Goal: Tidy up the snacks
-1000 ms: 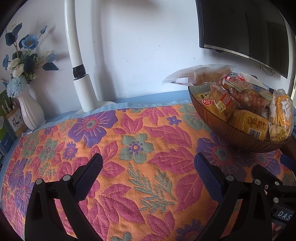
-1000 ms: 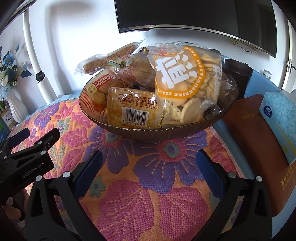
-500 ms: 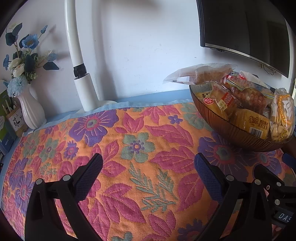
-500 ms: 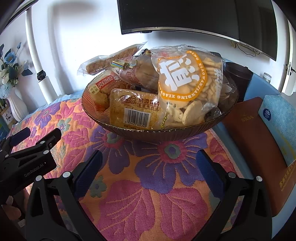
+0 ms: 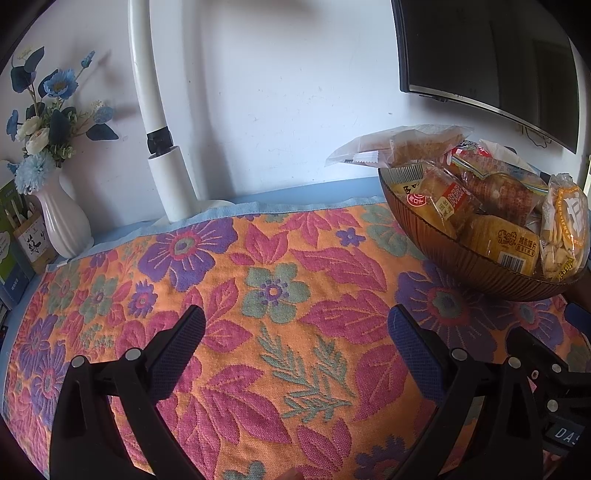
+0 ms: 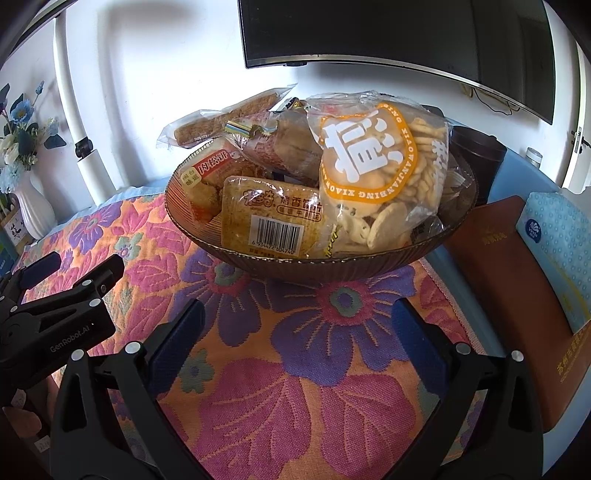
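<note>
A brown ribbed bowl (image 6: 317, 267) heaped with several snack packets stands on the floral cloth. A yellow barcoded packet (image 6: 271, 221) lies at its front and a big orange cracker bag (image 6: 380, 173) beside it. The bowl also shows at the right of the left wrist view (image 5: 476, 269). My right gripper (image 6: 297, 332) is open and empty, just in front of the bowl. My left gripper (image 5: 295, 336) is open and empty over bare cloth, left of the bowl. It also shows at the left of the right wrist view (image 6: 70, 269).
A white vase of blue flowers (image 5: 62, 221) stands at the back left beside a white lamp post (image 5: 162, 162). A dark monitor (image 6: 388, 33) hangs on the wall. A brown box (image 6: 517, 273), a blue tissue pack (image 6: 557, 243) and a dark cup (image 6: 476, 155) sit right of the bowl.
Both grippers have shifted slightly; the bowl sits a little higher and farther in the right wrist view and farther right in the left wrist view. Both stay open.
</note>
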A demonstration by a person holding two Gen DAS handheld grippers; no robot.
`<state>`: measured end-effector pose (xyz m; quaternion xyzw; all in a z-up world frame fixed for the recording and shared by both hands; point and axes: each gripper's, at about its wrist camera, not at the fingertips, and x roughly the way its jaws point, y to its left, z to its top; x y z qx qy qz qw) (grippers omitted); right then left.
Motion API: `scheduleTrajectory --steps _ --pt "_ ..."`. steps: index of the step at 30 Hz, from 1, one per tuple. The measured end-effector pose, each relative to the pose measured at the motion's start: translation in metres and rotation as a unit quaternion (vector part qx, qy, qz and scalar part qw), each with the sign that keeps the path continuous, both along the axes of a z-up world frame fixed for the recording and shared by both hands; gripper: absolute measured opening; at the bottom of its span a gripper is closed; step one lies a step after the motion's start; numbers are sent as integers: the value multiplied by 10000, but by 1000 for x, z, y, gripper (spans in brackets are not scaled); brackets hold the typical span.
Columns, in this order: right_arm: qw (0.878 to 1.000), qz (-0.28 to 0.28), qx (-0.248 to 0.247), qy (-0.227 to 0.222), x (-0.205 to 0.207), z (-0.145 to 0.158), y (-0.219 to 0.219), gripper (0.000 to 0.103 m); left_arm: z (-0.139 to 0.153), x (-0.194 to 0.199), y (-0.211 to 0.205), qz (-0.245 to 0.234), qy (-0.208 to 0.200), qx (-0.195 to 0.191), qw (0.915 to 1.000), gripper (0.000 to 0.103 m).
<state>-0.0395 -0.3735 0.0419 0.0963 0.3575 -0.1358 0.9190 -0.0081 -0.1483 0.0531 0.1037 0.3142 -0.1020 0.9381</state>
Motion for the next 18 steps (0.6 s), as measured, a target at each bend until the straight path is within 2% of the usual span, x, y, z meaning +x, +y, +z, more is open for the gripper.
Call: scheduleTrajectory --steps 18 --pt "10000 5 3 17 0 -1 1 100 -2 0 -2 -26 15 184 9998 98"
